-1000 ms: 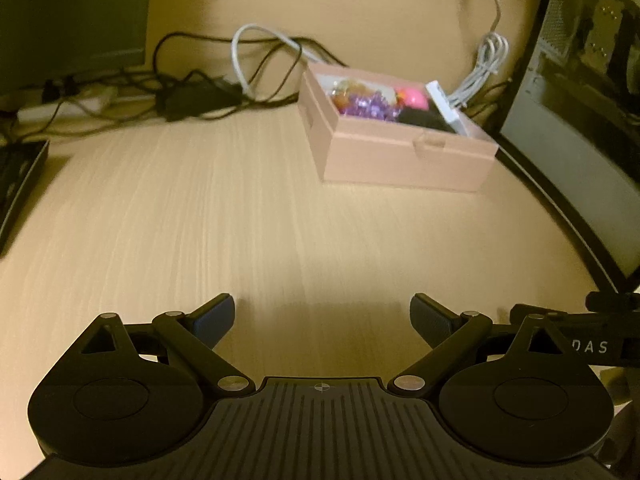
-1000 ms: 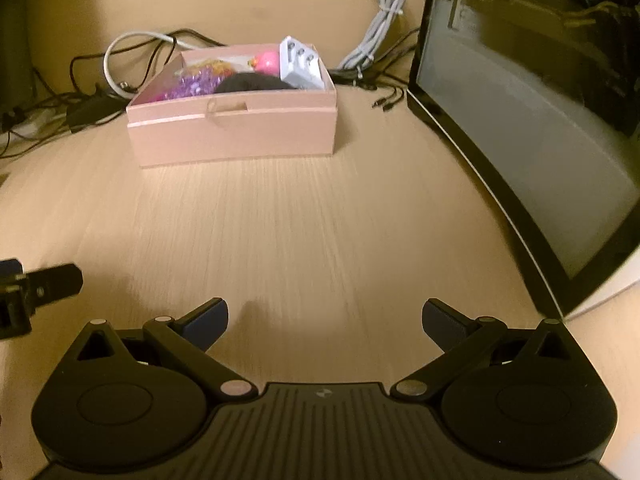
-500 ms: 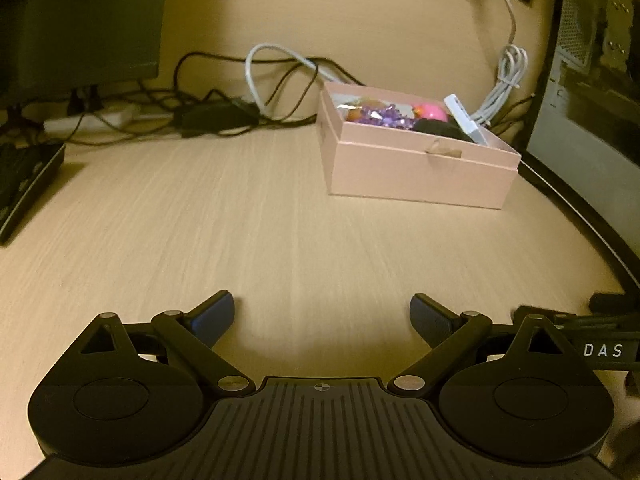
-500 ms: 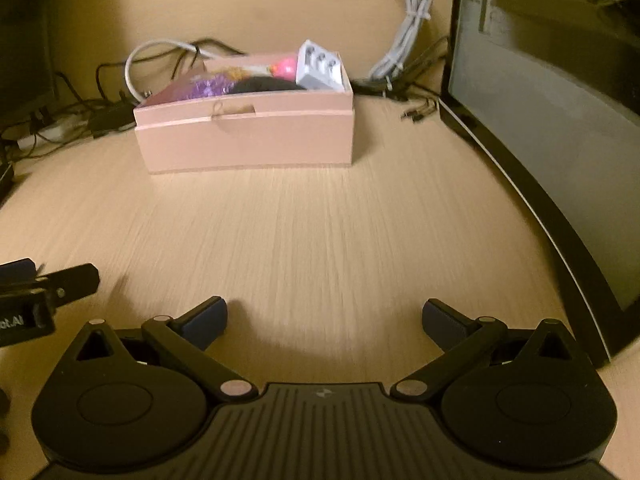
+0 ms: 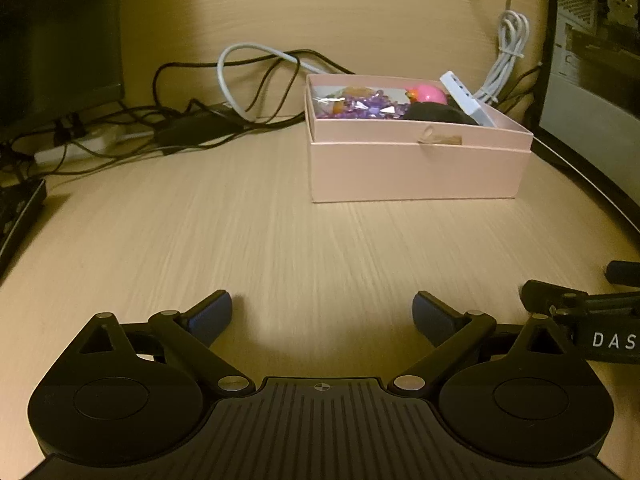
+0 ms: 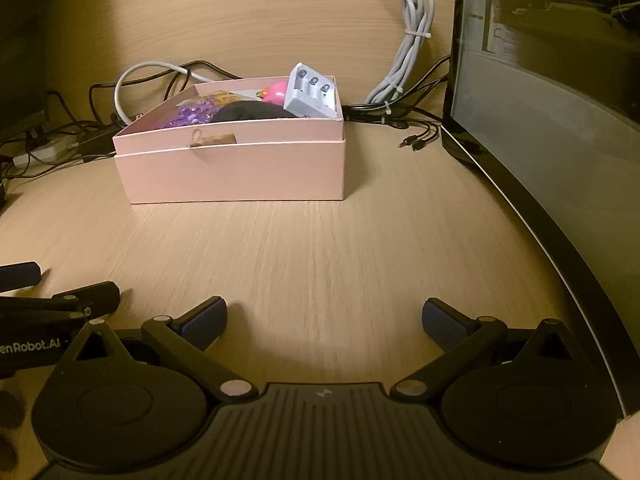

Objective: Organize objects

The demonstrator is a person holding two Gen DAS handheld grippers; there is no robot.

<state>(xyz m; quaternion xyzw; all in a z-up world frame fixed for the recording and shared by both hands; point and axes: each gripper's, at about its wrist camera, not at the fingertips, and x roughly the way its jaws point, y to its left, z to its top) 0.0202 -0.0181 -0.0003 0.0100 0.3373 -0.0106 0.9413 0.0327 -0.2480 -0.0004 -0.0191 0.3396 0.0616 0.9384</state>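
The wooden surface [image 5: 280,240] is carrying a pink box [image 6: 240,168] sitting at twelve o'clock, holding purple beads [image 5: 360,108], a pink ball [image 6: 276,92] and a white charger [image 6: 312,94]. The left tongs [image 5: 322,314] and right tongs [image 6: 324,318] are hovering released, grasping nothing, well apart from the box.

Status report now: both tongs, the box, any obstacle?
Left tongs open, empty. Right tongs open, empty. Pink box ahead, full. Desk between bare.

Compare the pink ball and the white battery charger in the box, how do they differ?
The pink ball is round and glossy; the white battery charger is flat-sided and boxy with three slots. The ball sits low, mostly hidden behind other things; the charger leans tilted, rising above the rim. Both lie at the far right end of the pink box.
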